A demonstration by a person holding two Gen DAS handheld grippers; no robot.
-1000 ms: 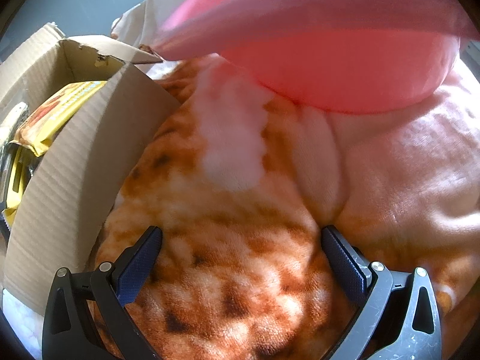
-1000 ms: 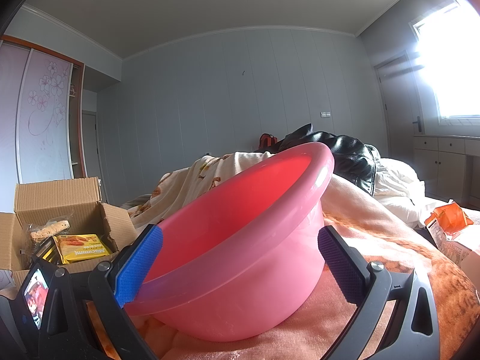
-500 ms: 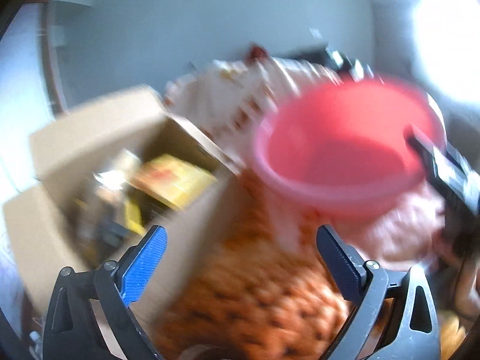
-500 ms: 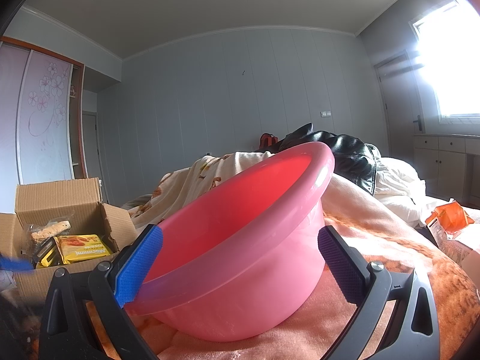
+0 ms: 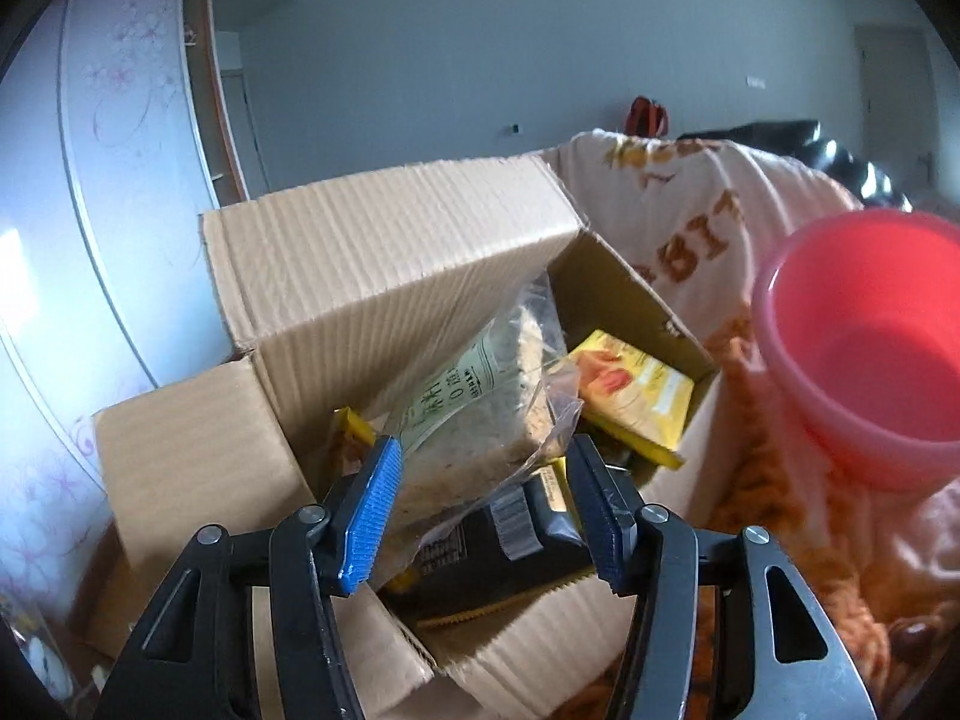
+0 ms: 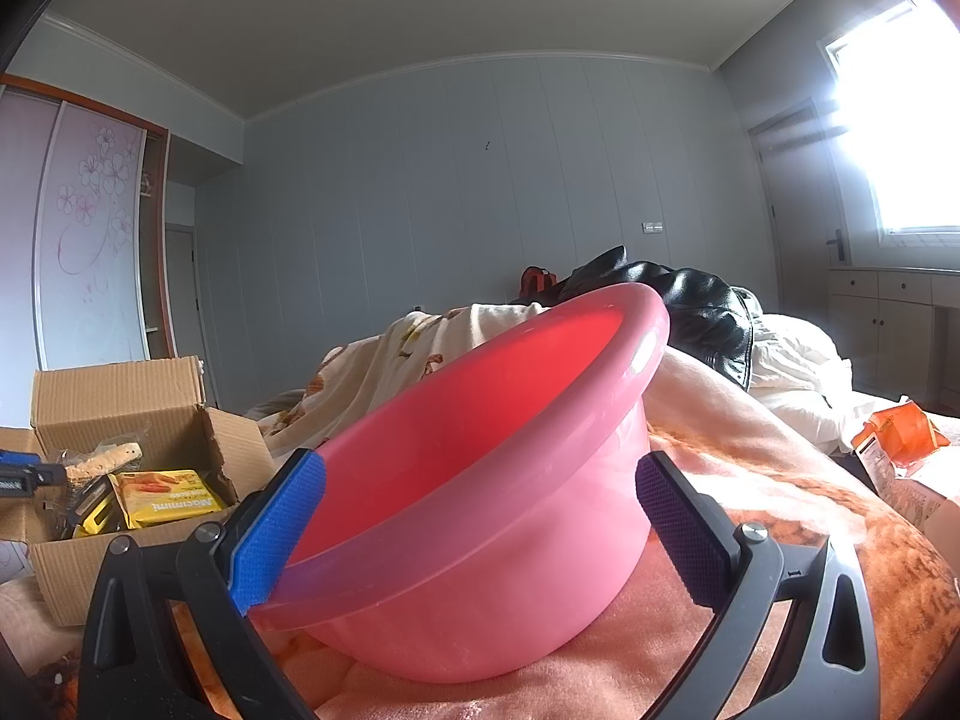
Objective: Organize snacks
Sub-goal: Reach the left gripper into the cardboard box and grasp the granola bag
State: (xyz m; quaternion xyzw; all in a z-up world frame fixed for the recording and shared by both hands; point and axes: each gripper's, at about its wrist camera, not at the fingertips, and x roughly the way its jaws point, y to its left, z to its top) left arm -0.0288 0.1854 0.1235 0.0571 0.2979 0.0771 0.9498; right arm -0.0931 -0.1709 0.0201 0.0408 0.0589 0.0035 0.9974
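Pink plastic basin (image 6: 480,480), translucent at the rim, glowing redder inside. Cardboard box (image 5: 384,276), plain tan, corrugated ribbing on the flaps. Within it: a clear packet (image 5: 474,414) of pale beige cakes with a white label printed in dark green; a yellow packet (image 5: 636,396) bearing a red-orange picture; a black packet (image 5: 504,546) with yellow edging. Blanket (image 6: 810,510), fleecy, mottled orange-brown over peach-pink. Quilt (image 5: 690,228), cream with brown-orange lettering. Left gripper (image 5: 486,510) and right gripper (image 6: 480,534): black frames, blue ribbed pads. Black glossy jacket (image 6: 690,300). Wardrobe door (image 6: 90,240), pale lilac with pink blossom drawing, brown frame. Walls were grey-blue.
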